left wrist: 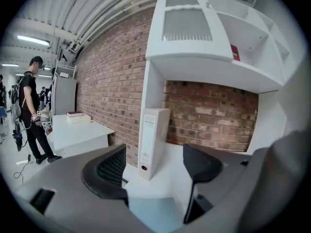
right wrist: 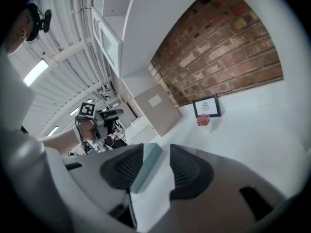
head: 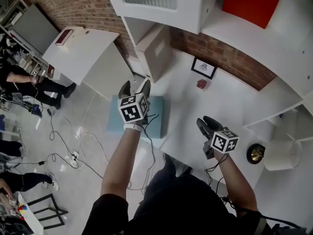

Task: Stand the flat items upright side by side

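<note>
A white box file (head: 155, 50) stands upright at the desk's back left against the brick wall; it also shows ahead in the left gripper view (left wrist: 153, 142) and in the right gripper view (right wrist: 158, 108). My left gripper (head: 136, 86) is raised just short of it, open (left wrist: 155, 166), with nothing between its fingers. My right gripper (head: 206, 122) hovers over the white desk (head: 230, 102) nearer me, open and empty (right wrist: 153, 166). A pale blue slab (head: 142, 114) sits at the desk's left edge; I cannot tell whether it rests on the desk.
A small framed picture (head: 204, 67) leans on the brick wall with a little red object (head: 201, 83) before it. A paper roll (head: 281, 154) and a dark round item (head: 255, 153) sit in a shelf at the right. Cables (head: 63, 146) and people's legs (head: 49, 87) lie to the left.
</note>
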`<state>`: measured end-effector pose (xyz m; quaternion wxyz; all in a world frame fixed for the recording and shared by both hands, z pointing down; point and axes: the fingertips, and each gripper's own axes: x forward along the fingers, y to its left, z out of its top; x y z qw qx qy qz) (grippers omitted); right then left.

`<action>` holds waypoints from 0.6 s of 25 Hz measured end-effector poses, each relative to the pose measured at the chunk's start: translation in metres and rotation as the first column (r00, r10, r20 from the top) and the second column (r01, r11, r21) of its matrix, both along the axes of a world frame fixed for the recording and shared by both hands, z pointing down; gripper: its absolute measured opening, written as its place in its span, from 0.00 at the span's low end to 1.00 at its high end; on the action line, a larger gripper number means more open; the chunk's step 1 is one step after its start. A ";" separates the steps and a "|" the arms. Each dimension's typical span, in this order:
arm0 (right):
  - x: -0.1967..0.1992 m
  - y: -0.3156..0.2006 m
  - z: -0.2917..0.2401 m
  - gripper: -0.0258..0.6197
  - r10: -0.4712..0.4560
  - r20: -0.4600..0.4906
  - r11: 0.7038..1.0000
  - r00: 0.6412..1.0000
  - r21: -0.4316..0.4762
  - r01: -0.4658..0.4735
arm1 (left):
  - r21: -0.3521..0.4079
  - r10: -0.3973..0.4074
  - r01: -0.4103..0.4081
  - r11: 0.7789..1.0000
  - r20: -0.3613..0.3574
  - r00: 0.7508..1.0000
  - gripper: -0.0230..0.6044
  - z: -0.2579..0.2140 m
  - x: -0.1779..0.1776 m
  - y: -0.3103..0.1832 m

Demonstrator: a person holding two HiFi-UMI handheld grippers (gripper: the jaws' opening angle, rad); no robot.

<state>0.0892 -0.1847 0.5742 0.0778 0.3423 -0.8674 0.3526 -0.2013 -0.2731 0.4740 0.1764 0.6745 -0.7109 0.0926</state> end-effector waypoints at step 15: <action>-0.108 0.068 -0.001 0.30 -0.243 -0.018 0.969 0.970 0.043 0.244 | -0.146 -0.233 0.194 0.970 -0.331 0.914 0.60 0.106 -0.081 0.240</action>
